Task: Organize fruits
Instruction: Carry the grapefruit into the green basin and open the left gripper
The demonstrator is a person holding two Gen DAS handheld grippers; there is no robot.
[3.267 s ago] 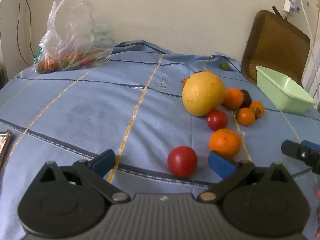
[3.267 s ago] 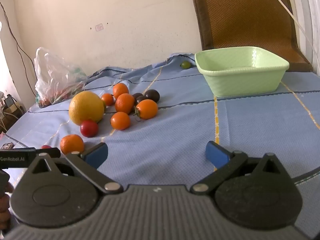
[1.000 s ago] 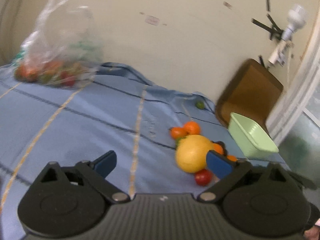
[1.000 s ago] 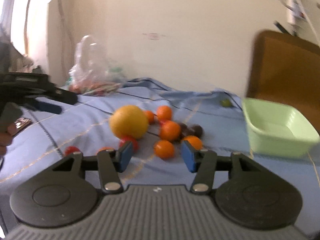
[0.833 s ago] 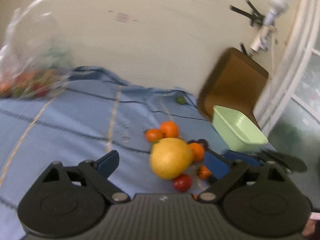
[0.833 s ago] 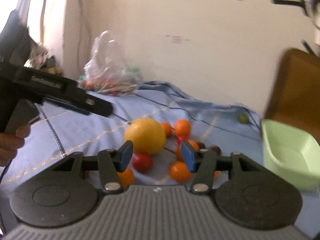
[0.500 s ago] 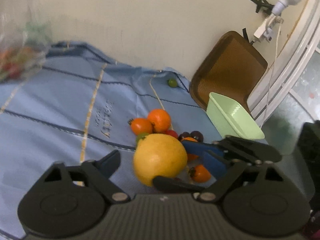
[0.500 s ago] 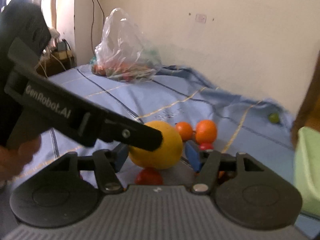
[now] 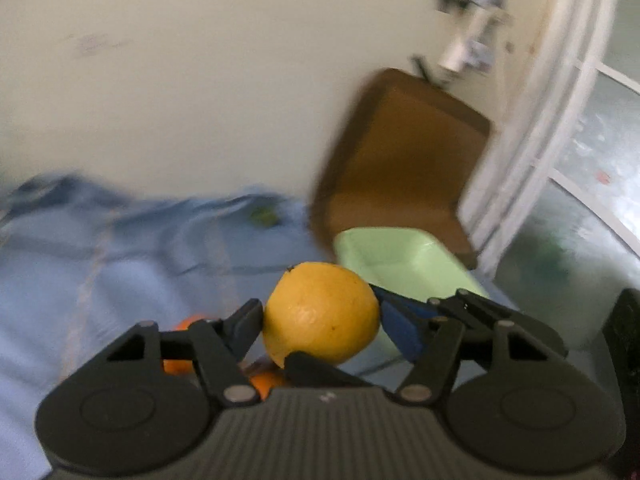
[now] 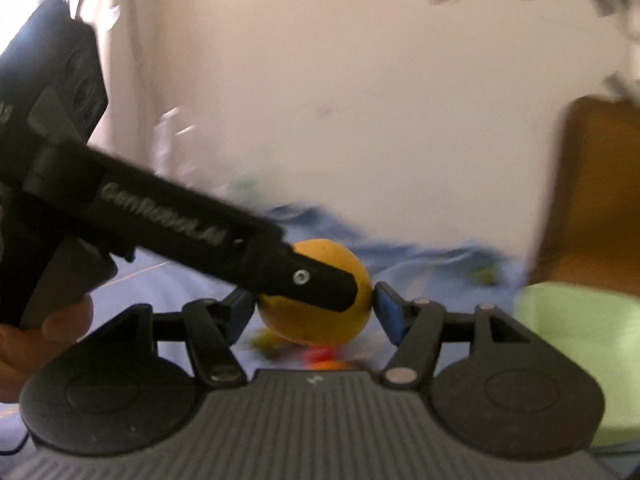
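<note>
Blue cloth with pale yellow stripes covers the table, badly blurred in both views. Behind it, a brown woven chair back leans near the cream wall.

Next in size is the pale green rectangular plastic basin, which sits on the cloth in front of the chair, to the right of the fruit in both views; the right wrist view shows it as a green smear.

Both tools meet on the large round yellow citrus fruit, which is raised above the cloth just short of the basin. The left gripper has its jaws spread wide around the fruit, the left blue pad pressed to its side and the right pad close to the other side. The right gripper comes at the same fruit from another angle, its jaws likewise wide, both blue pads up against the skin. In the right wrist view, one black finger of the left gripper crosses the front of the fruit.

Small orange fruits lie on the cloth below, partly hidden by the left gripper's finger. A small green fruit rests well back near the wall.
</note>
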